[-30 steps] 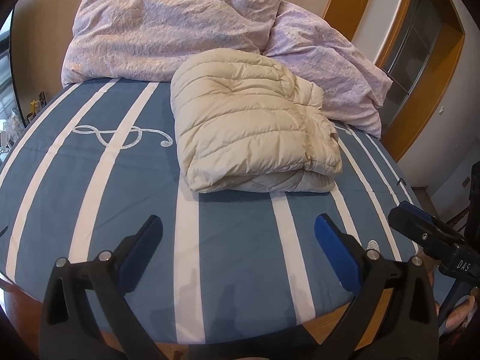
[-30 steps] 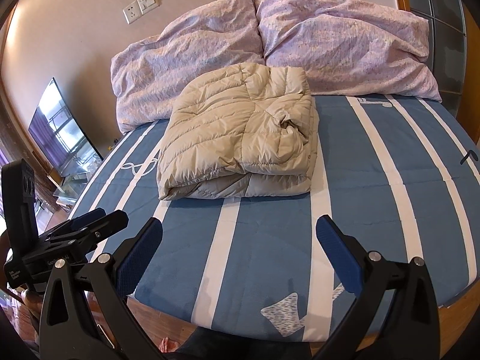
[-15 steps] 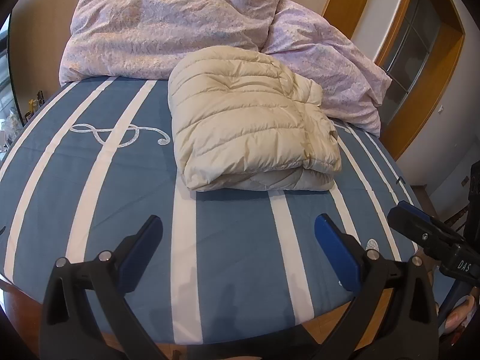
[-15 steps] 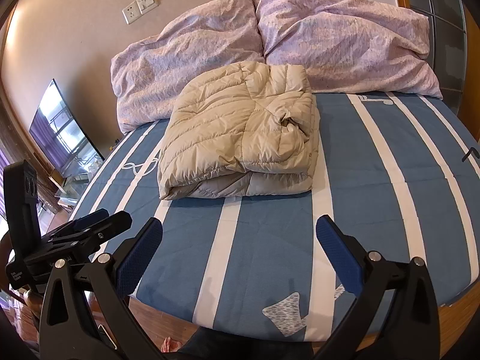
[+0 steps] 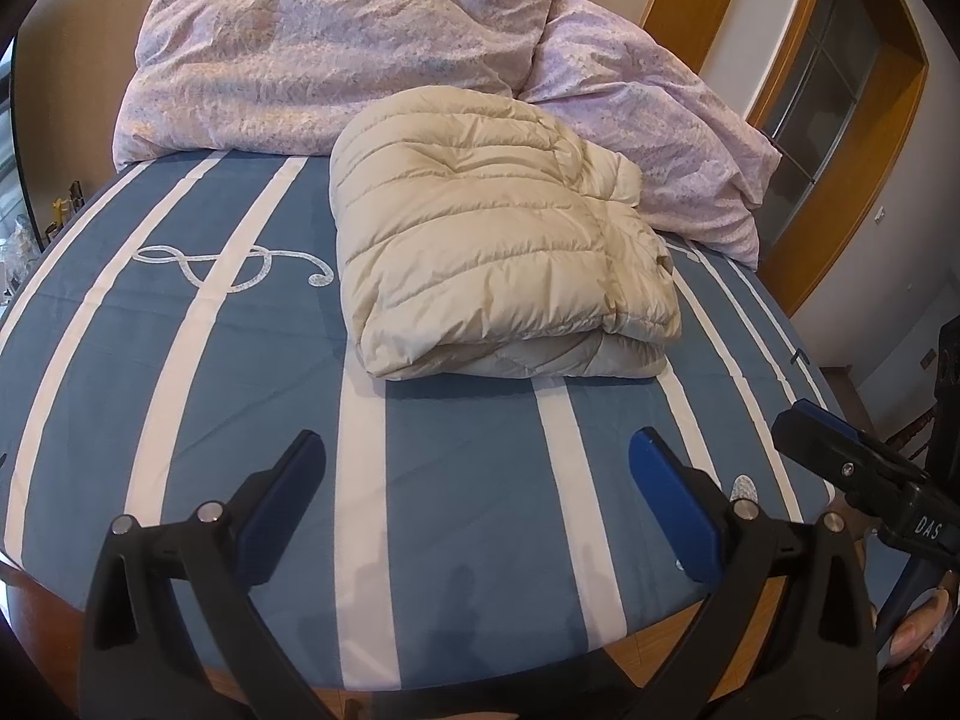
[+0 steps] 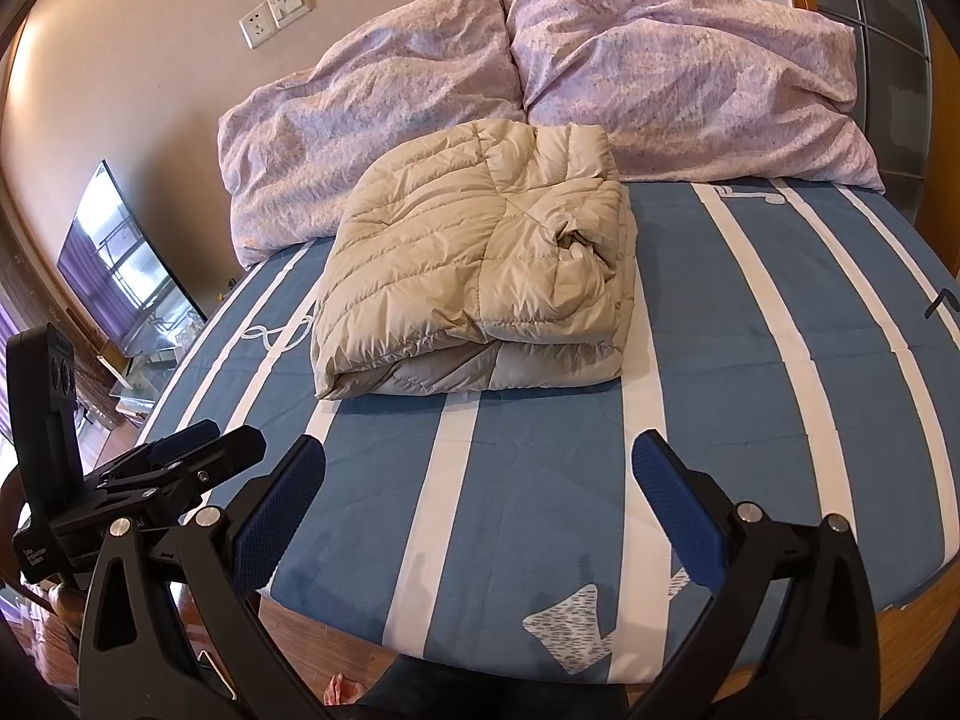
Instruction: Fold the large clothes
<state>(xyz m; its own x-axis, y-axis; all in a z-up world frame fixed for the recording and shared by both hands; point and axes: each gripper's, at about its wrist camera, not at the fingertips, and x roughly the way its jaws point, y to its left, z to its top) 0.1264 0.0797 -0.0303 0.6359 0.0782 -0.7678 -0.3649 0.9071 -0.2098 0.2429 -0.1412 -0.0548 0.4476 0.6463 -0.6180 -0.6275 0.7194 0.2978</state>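
A beige quilted down jacket point(image 5: 492, 246) point(image 6: 480, 258) lies folded into a thick bundle in the middle of the blue, white-striped bed point(image 5: 180, 408) point(image 6: 750, 360). My left gripper point(image 5: 477, 450) is open over the bed's front part, well short of the jacket, holding nothing. In the right wrist view my right gripper point(image 6: 480, 456) hangs open near the front edge, also apart from the jacket and empty. Each gripper shows at the side of the other's view: the right one point(image 5: 852, 468) and the left one point(image 6: 180, 462).
A crumpled lilac duvet point(image 5: 336, 48) point(image 6: 660, 72) is piled against the wall behind the jacket. A television point(image 6: 120, 264) stands off the bed's left side. A wooden door frame point(image 5: 840, 138) rises at the right. The bed's wooden edge point(image 6: 900, 618) runs below my fingers.
Both grippers have drifted only slightly; the jacket sits a touch higher in the left wrist view. Nothing was taken hold of or let go.
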